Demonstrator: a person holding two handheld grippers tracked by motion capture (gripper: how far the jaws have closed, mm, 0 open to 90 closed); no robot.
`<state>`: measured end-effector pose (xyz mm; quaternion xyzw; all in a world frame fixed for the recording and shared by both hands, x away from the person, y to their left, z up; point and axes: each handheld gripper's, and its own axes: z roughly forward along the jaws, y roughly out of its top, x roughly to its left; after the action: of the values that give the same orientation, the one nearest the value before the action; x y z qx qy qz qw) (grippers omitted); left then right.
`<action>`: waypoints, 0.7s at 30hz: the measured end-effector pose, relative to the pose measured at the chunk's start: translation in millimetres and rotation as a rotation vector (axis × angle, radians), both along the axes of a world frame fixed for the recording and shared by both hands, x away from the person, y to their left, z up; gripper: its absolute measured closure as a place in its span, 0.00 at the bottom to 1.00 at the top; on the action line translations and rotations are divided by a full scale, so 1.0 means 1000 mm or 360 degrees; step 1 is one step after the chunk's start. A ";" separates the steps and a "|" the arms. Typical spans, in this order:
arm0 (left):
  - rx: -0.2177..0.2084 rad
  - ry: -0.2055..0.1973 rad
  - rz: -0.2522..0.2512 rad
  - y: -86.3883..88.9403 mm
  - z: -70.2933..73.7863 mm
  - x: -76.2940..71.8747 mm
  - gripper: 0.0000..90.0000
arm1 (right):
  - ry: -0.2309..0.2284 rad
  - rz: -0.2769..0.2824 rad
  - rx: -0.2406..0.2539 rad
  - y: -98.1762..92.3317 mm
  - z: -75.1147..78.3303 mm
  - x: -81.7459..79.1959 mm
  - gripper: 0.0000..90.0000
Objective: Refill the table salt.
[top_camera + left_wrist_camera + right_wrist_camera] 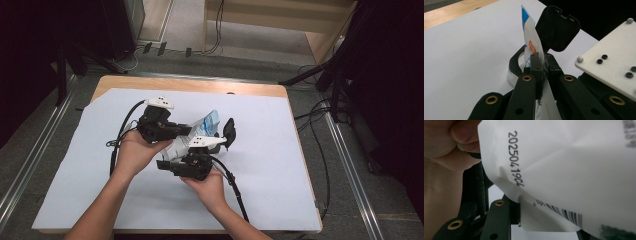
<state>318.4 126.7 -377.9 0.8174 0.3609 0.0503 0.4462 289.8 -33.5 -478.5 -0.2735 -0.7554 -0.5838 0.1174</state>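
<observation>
Lab / recording rig, not home. Evidence: wooden surface [200, 84] w/ white sheet [280, 165] at frame centre; metal rails [30, 165] on grey floor, left + right edges; black curtains [390, 75] upper left + upper right; loose cables [320, 150] right side; stand legs [305, 75] upper right.

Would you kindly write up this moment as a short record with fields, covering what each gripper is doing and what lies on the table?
held item: white sachet with blue print, raised above the table
left gripper: shut on the sachet's edge
right gripper: jaws at the sachet's lower part; its grip cannot be told
nearby: black container with its hinged lid open
surface: white sheet on a wooden table
</observation>
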 end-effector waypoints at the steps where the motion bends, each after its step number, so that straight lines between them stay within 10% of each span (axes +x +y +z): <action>1: 0.0000 -0.0002 0.0000 0.000 0.000 0.000 0.98 | 0.0000 -0.0001 0.0001 0.000 0.000 0.000 0.69; 21: 0.0007 -0.0031 -0.0003 -0.002 0.001 -0.001 0.99 | 0.0030 0.0002 0.0041 -0.001 -0.002 0.000 0.70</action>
<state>317.5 124.9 -376.7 0.8181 0.3558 0.0586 0.4480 289.5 -34.3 -480.2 -0.2770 -0.7469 -0.5907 0.1283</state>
